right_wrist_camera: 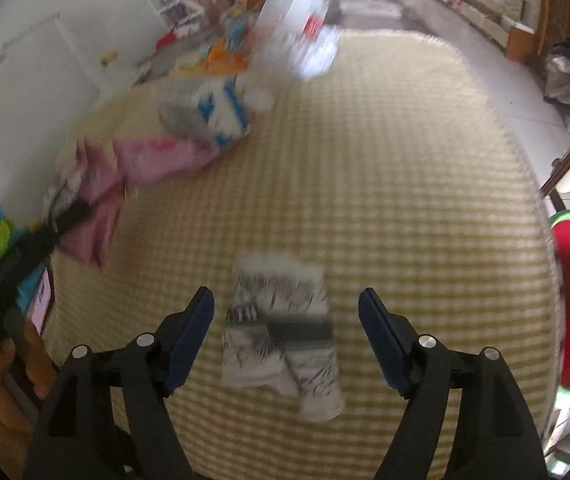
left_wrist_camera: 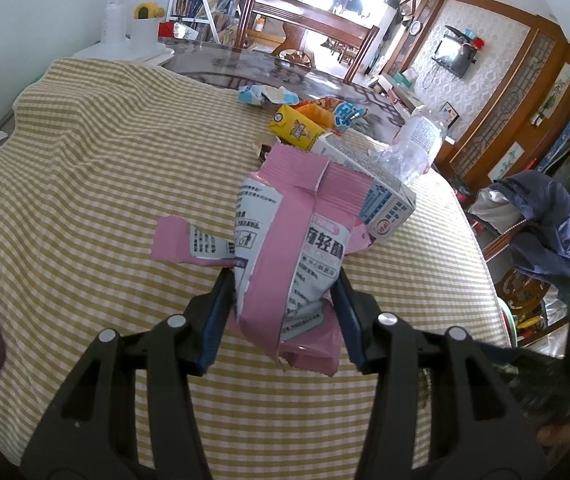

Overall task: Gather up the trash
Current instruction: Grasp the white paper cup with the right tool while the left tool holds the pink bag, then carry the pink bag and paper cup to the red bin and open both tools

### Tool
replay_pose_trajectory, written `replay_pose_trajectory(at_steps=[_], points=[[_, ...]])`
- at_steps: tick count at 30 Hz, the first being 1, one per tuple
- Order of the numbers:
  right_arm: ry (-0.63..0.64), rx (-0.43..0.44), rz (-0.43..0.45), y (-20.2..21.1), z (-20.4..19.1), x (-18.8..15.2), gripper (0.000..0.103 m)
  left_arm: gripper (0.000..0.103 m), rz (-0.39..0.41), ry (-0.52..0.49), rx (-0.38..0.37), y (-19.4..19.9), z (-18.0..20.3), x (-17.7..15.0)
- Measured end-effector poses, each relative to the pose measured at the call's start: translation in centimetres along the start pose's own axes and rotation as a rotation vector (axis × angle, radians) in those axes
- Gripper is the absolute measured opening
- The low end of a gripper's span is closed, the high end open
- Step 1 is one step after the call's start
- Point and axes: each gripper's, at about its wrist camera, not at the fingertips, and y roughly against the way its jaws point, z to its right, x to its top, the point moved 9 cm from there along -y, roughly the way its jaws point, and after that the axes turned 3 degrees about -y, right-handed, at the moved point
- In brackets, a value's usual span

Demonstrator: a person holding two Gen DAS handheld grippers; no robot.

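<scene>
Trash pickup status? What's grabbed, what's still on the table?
Done: nothing visibly binned; no bin in view. In hand: left gripper is clamped on the pink snack wrapper. Right gripper is open, with a blurred white crumpled wrapper lying between its jaws on the checked tablecloth, not gripped. Left: white carton, clear plastic bottle, yellow drink box, blue wrapper.

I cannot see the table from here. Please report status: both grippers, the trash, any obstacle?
Left gripper shut on pink wrapper. Right gripper open, white wrapper on checked cloth between its jaws. Nothing blocking.
</scene>
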Motion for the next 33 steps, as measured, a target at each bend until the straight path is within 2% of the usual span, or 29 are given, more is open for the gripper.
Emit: replay_pose_trajectory(at_steps=[1, 2, 3, 4, 5, 12, 16, 20, 26, 29, 33], points=[[-0.003, 0.003, -0.004, -0.2, 0.0, -0.3, 0.072, 0.047, 0.001, -0.001, 0.000, 0.0, 0.0, 0.0], [-0.009, 0.016, -0.007, -0.3, 0.0, -0.5, 0.064, 0.047, 0.001, -0.001, -0.001, 0.0, 0.0, 0.0], [-0.017, 0.030, -0.010, -0.4, 0.0, -0.7, 0.044, 0.047, 0.003, -0.002, 0.000, 0.1, 0.0, 0.0], [-0.029, 0.051, -0.009, -0.3, -0.1, -0.8, 0.036, 0.047, 0.006, -0.002, 0.000, 0.1, 0.0, 0.1], [-0.037, 0.058, 0.002, 0.0, 0.0, -0.8, 0.033, 0.047, 0.011, -0.001, -0.003, 0.2, 0.0, 0.1], [-0.088, 0.101, 0.115, 4.1, 1.2, -0.2, 0.032, 0.047, 0.075, -0.040, -0.036, 1.9, 1.4, 0.6], [-0.110, 0.102, 0.177, 6.7, 2.1, 0.2, 0.032, 0.047, 0.065, -0.067, -0.128, 3.5, 4.0, 0.7], [-0.123, 0.079, 0.242, 9.3, 3.5, 0.4, 0.032, 0.047, 0.087, -0.118, -0.162, 4.9, 7.1, 1.1], [-0.161, 0.082, 0.345, 13.5, 6.0, 1.3, 0.032, 0.047, 0.053, -0.170, -0.241, 4.6, 12.5, 0.7], [-0.176, 0.063, 0.398, 15.7, 7.8, 1.6, 0.033, 0.047, 0.025, -0.191, -0.315, 4.3, 16.2, 0.2], [-0.233, 0.020, 0.469, 18.7, 12.0, 1.2, 0.033, 0.047, -0.028, -0.232, -0.399, 3.2, 21.4, -0.8]])
